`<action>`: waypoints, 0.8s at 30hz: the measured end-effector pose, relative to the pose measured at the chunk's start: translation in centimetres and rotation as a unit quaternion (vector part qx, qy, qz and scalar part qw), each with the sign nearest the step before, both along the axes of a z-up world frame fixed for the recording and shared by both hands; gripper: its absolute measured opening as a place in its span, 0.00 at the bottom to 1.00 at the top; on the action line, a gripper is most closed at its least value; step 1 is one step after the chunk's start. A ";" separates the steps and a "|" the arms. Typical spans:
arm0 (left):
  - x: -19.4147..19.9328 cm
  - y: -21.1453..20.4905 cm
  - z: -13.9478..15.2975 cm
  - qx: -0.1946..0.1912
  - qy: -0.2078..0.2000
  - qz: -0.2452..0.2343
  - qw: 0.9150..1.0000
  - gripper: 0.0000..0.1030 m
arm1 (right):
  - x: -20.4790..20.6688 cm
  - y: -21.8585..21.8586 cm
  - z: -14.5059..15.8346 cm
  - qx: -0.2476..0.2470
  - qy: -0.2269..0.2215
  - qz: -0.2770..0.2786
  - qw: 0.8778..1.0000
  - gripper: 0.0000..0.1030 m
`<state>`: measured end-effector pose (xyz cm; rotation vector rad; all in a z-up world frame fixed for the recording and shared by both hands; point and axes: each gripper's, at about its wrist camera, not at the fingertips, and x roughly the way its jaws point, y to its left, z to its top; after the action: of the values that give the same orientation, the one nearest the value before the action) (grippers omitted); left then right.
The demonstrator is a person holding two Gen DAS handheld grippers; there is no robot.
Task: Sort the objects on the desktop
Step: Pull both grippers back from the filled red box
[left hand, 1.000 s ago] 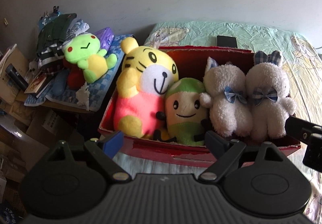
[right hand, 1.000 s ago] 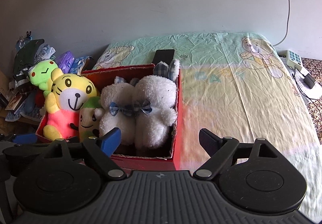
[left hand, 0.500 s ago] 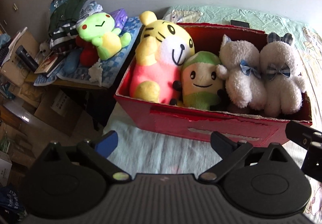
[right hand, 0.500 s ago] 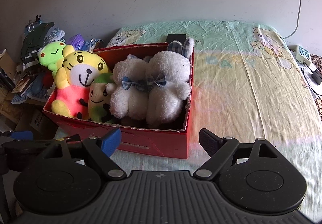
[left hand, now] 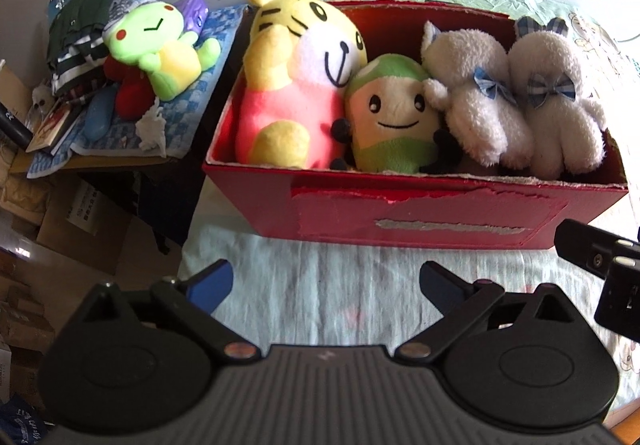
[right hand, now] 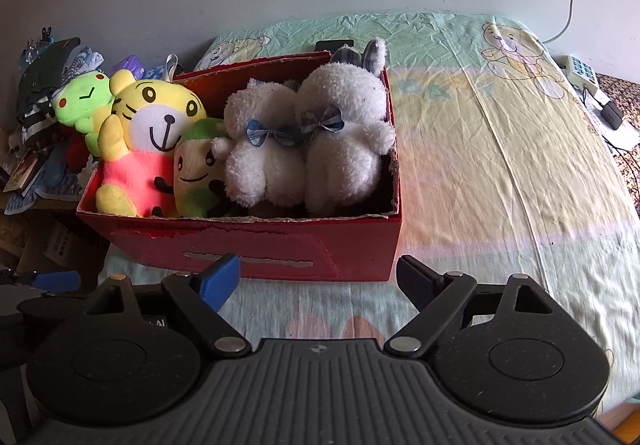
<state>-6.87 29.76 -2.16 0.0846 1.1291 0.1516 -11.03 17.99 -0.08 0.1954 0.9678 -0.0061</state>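
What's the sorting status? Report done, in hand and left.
Done: the tiger, green-capped plush and two white bunnies sit in the red box. In hand: nothing; left gripper and right gripper are open, empty. Left: possibly the green frog, outside on the cluttered side pile.

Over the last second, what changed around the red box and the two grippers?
Both grippers, left and right, drew back from the red box, whose whole front wall now shows. Fingers stayed open and empty. The four plush toys inside, like the tiger, stayed put.
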 end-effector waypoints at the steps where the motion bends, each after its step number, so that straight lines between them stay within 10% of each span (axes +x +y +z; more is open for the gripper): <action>1: 0.0 0.1 -0.1 -0.001 0.004 -0.005 1.000 0.97 | -0.1 0.1 0.0 0.003 0.002 -0.004 1.000 0.85; 24: 1.1 2.5 1.0 -0.001 -0.009 -0.006 1.000 0.97 | 1.5 2.6 2.0 -0.009 -0.029 -0.002 1.000 0.85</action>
<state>-5.74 32.23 -1.14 0.0879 1.1101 0.1408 -9.54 20.60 1.91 0.1803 0.9088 -0.0126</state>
